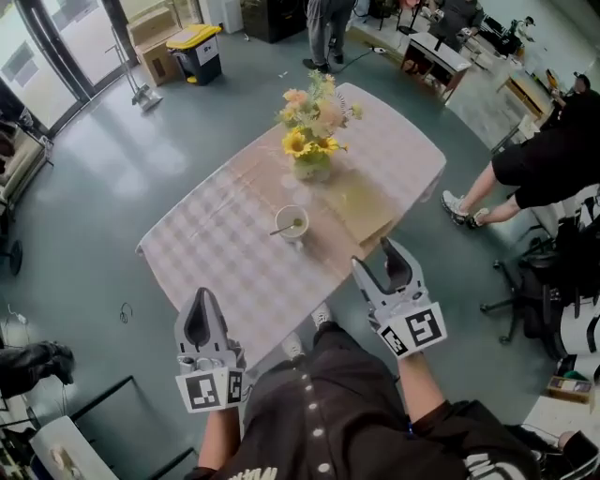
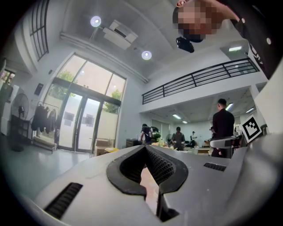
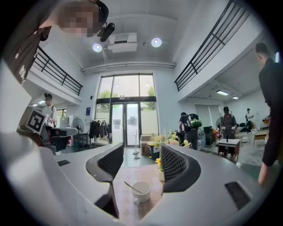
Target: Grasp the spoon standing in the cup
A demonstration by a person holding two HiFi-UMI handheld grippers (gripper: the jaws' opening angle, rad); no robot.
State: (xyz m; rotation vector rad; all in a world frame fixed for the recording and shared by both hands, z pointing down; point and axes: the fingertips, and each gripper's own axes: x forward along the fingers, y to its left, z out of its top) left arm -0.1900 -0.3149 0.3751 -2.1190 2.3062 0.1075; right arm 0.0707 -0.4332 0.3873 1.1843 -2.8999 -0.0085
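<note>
A white cup [image 1: 292, 223] stands near the middle of the table with the checked cloth [image 1: 225, 234]. A spoon [image 1: 284, 229] leans in the cup, its handle pointing left. In the right gripper view the cup [image 3: 142, 192] shows low between the jaws, with the spoon [image 3: 131, 187] slanting up and left. My right gripper [image 1: 375, 255] [image 3: 142, 152] is open and empty, held off the table's near right edge, well short of the cup. My left gripper [image 1: 202, 298] [image 2: 145, 150] hangs below the table's near edge, its tips together with nothing between them.
A vase of yellow and pink flowers [image 1: 311, 131] [image 3: 164, 145] stands just behind the cup. A seated person [image 1: 534, 164] and an office chair [image 1: 525, 291] are to the right. Another person [image 1: 326, 28] stands beyond the table. A yellow-lidded bin [image 1: 195, 49] is at the far left.
</note>
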